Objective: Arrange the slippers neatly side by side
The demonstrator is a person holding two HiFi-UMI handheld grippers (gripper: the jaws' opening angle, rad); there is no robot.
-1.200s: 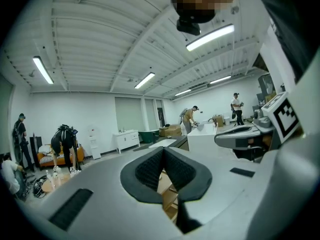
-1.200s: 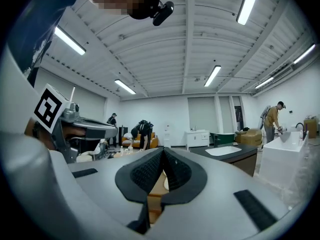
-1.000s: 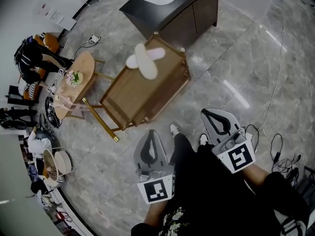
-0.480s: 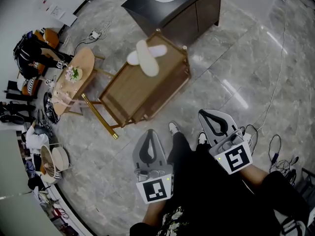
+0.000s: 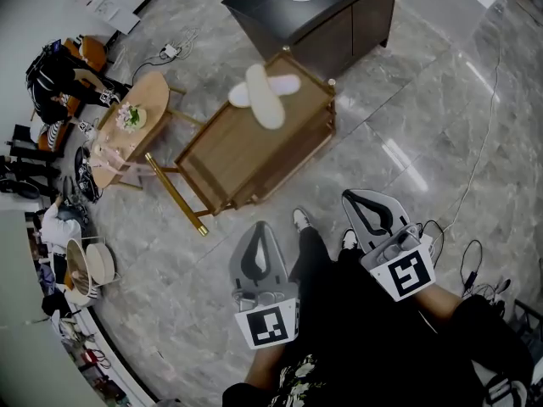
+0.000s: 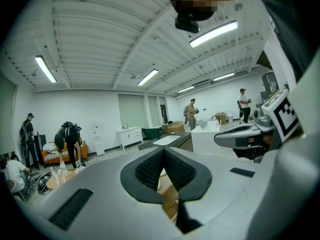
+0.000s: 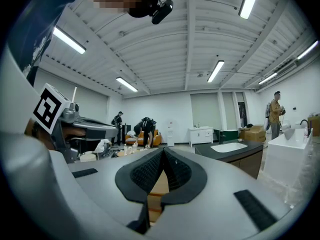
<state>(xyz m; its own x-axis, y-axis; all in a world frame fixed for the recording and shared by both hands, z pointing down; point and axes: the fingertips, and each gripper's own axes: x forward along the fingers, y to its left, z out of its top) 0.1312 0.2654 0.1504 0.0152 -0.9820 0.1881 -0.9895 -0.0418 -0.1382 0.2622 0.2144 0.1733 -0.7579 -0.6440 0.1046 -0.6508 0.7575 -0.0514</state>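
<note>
Slippers [image 5: 268, 96], two white ones, lie crossed at far corner of wooden surface [image 5: 246, 155] w/ raised rim, one laid over the other, touching. Left hand-held gripper [image 5: 260, 234] is closed, jaws meeting at the tips, nothing btwn them. Right hand-held gripper [image 5: 358, 202] likewise closed & empty. Both are held low beside person's black-trousered legs [image 5: 316, 265], well apart from the surface, over grey marble floor [image 5: 407, 125]. Dark cabinet [image 5: 339, 24] w/ white top stands beyond the surface's far edge.
</note>
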